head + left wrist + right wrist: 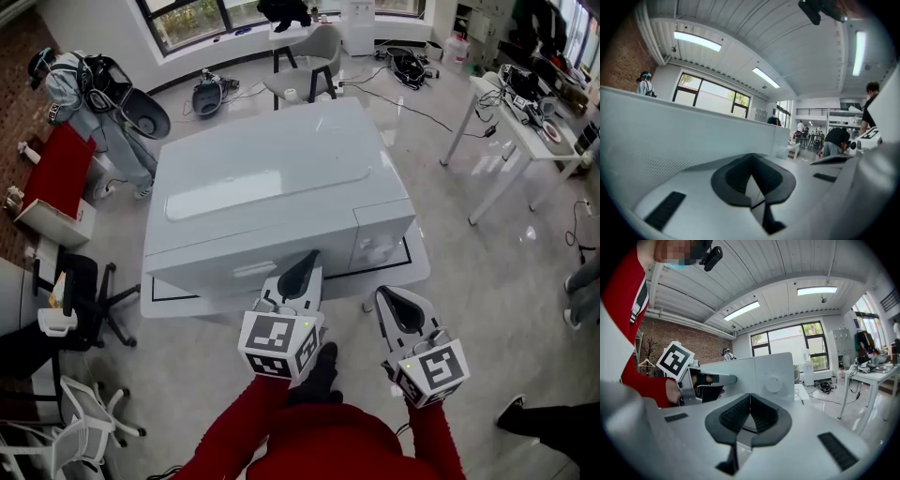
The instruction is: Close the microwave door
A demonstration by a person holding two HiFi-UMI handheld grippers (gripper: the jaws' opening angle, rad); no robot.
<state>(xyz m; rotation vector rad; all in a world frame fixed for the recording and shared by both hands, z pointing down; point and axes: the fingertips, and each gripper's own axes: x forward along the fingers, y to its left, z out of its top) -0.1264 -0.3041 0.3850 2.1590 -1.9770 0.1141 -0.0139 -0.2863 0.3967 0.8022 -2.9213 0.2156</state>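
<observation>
A large white microwave [272,178] stands on a low white table [417,267], its front towards me. The door [246,270] lies flush with the control panel, whose round knob [772,384] shows in the right gripper view. My left gripper [307,262] is shut and empty, its tip against the door's right part; the door fills the left side of the left gripper view as a perforated white wall [670,136]. My right gripper [388,296] is shut on nothing, a little in front of the control panel, and its view shows the left gripper [726,378] at the door.
Black office chairs [80,300] and a white chair [80,427] stand at the left. A white desk [525,131] with clutter is at the far right, and a grey chair [309,61] stands behind the microwave. People [836,140] are in the room's background.
</observation>
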